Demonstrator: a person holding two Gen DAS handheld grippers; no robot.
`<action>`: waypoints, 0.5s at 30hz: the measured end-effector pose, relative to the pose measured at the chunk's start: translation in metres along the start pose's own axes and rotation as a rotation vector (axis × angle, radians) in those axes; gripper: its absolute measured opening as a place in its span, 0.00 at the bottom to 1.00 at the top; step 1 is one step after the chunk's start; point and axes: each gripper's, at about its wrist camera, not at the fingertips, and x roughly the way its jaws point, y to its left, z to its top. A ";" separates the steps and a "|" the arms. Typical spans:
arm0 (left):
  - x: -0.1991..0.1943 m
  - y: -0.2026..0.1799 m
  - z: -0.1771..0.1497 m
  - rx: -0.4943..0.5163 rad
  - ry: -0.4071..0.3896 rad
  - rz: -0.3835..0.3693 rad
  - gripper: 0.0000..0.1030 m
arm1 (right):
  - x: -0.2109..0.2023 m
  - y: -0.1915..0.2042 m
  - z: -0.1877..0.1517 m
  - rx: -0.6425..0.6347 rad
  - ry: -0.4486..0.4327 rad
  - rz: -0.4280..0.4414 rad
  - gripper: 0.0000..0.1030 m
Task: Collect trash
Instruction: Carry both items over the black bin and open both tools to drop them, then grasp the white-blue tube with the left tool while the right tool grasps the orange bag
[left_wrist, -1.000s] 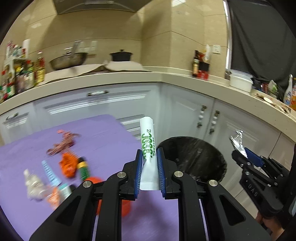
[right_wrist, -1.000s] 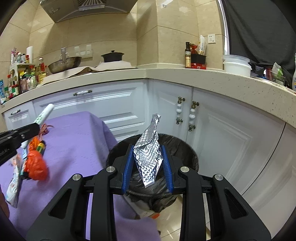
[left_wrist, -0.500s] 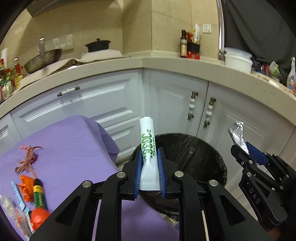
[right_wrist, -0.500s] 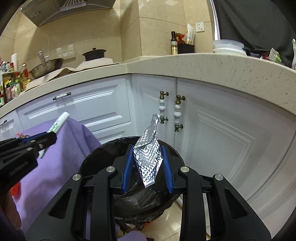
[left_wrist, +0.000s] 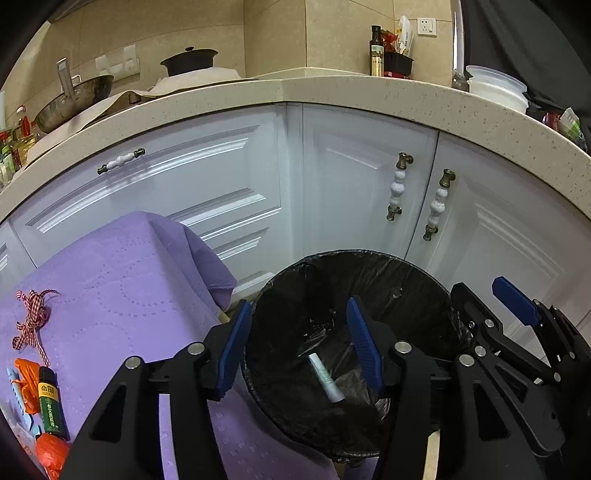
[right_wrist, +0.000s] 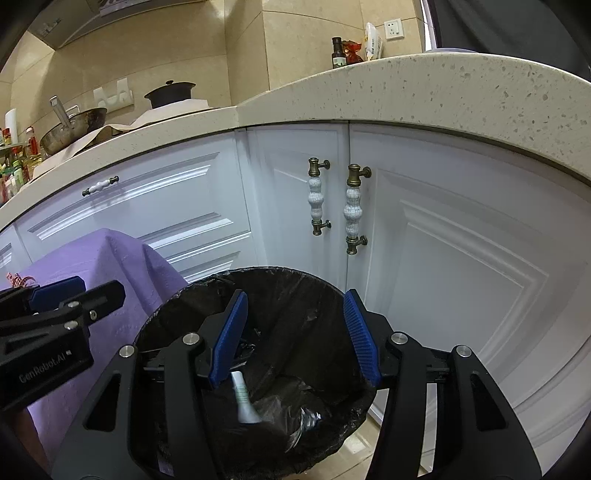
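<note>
Left wrist view | left gripper tilts down over bin, jaws just opened, nothing between them | tube lies in bin below and between fingers | right gripper tilts down over bin, jaws just opened, released, empty | tablecloth left of fingers, with remaining trash

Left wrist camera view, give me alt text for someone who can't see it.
The open left gripper hangs over a black-lined trash bin with a white tube lying inside it. The right gripper, also open, is at the right; more litter lies on a purple tablecloth at left.
</note>
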 end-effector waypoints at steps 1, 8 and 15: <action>-0.001 0.001 0.000 0.000 -0.001 0.003 0.53 | -0.002 0.000 0.000 -0.002 -0.003 -0.003 0.51; -0.018 0.013 -0.001 -0.020 -0.007 0.006 0.57 | -0.019 0.002 0.003 -0.001 0.006 -0.012 0.51; -0.063 0.045 -0.023 -0.034 -0.013 0.036 0.62 | -0.056 0.022 -0.001 -0.026 0.032 0.016 0.51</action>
